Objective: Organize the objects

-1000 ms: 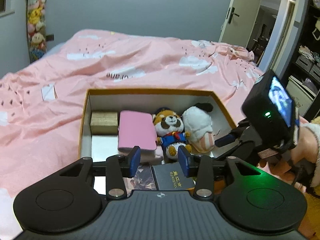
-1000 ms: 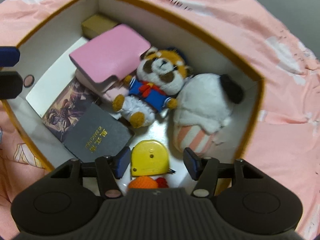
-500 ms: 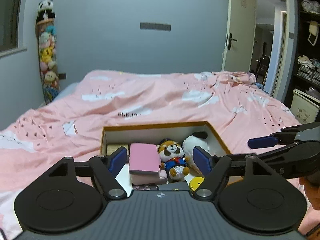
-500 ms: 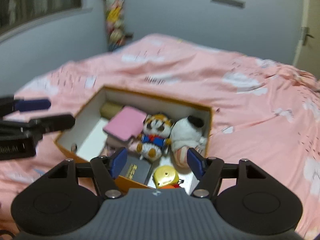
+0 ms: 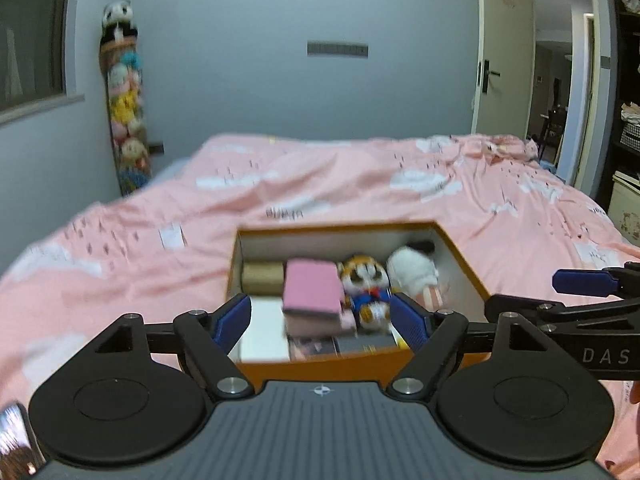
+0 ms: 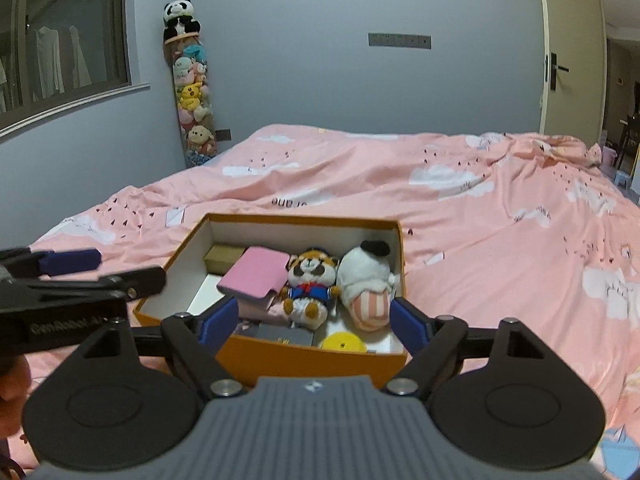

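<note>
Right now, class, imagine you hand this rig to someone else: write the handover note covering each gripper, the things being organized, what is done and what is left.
Left gripper: open, holding nothing; its jaws have just been opening.
Right gripper: open, holding nothing; its jaws have just been opening too.
Orange box sits on the pink bed. Inside: pink case, red panda plush, white plush, brown block, dark book, yellow tape measure.
Done: these things are in the box.
Left: no loose things in view; no lid in view.
</note>
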The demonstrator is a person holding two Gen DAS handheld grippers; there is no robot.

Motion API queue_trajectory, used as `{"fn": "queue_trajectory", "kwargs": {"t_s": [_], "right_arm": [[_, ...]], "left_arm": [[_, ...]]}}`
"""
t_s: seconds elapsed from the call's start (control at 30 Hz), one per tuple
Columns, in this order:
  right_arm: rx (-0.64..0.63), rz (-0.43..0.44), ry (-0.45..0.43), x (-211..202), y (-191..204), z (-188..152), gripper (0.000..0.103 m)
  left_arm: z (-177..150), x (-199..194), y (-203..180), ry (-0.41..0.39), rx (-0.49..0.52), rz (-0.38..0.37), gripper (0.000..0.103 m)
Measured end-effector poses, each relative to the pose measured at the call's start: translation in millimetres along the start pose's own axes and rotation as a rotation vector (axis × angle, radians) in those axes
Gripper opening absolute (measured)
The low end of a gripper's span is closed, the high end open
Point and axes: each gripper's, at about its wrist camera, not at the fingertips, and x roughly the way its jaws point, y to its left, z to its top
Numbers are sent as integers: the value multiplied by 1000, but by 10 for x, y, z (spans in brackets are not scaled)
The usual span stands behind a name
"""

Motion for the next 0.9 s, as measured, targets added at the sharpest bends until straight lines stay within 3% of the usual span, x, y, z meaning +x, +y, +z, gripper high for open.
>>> {"fn": "queue_trajectory", "kwargs": {"t_s": [0.3, 0.57, 0.9], "right_arm": [[13, -25, 59, 106, 55, -156, 85], [48, -26, 100, 244, -4, -237, 85], [41, -27, 113, 268, 4, -245, 85]], "left_arm": [[-159, 190, 35, 133, -44, 29, 91], [-255, 274, -15, 183, -26, 28, 91], [-257, 275, -22, 189, -22, 27, 91]]}}
